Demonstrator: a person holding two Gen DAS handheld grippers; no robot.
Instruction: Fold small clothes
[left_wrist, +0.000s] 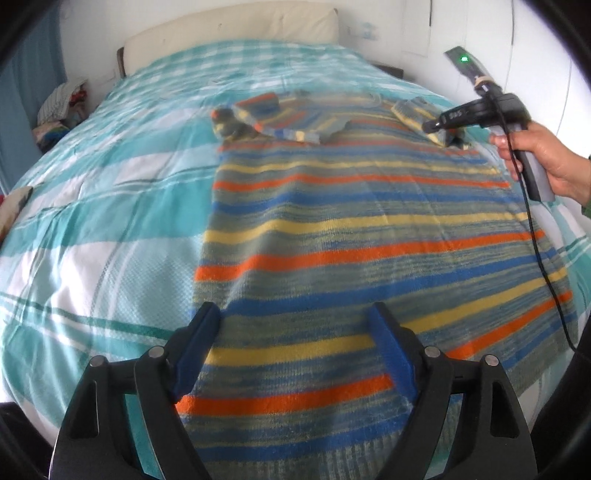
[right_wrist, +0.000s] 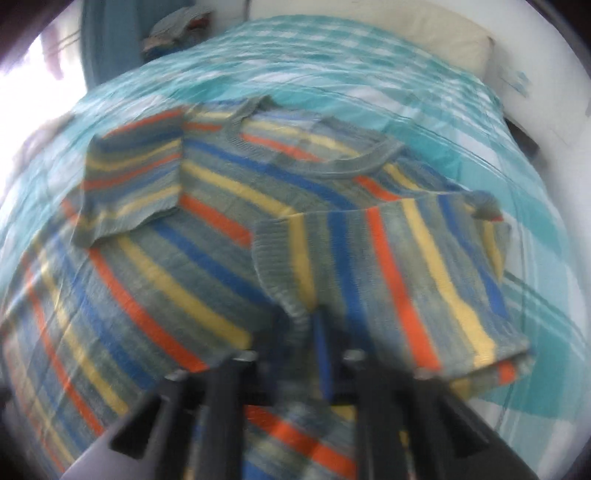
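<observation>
sweater (left_wrist: 354, 236): striped knit, spread flat on the checked bedspread (left_wrist: 92, 206), both sleeves folded in over its chest.
left gripper (left_wrist: 291, 354): over the sweater's hem, jaws wide apart, holding nothing.
right gripper (right_wrist: 325, 354): jaws together near the sweater's right sleeve (right_wrist: 388, 273); blur hides whether cloth is pinched.
pillow (left_wrist: 236, 29): beyond the sweater's collar.

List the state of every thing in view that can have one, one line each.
Striped sweater: spread flat on the bed, both sleeves folded in over the body.
Left gripper: open, nothing between the fingers, above the sweater's hem.
Right gripper: shut; blur hides whether it pinches the sleeve.
Checked bedspread: laid out over the bed, lightly creased.
Light on the right handset: lit green.
</observation>
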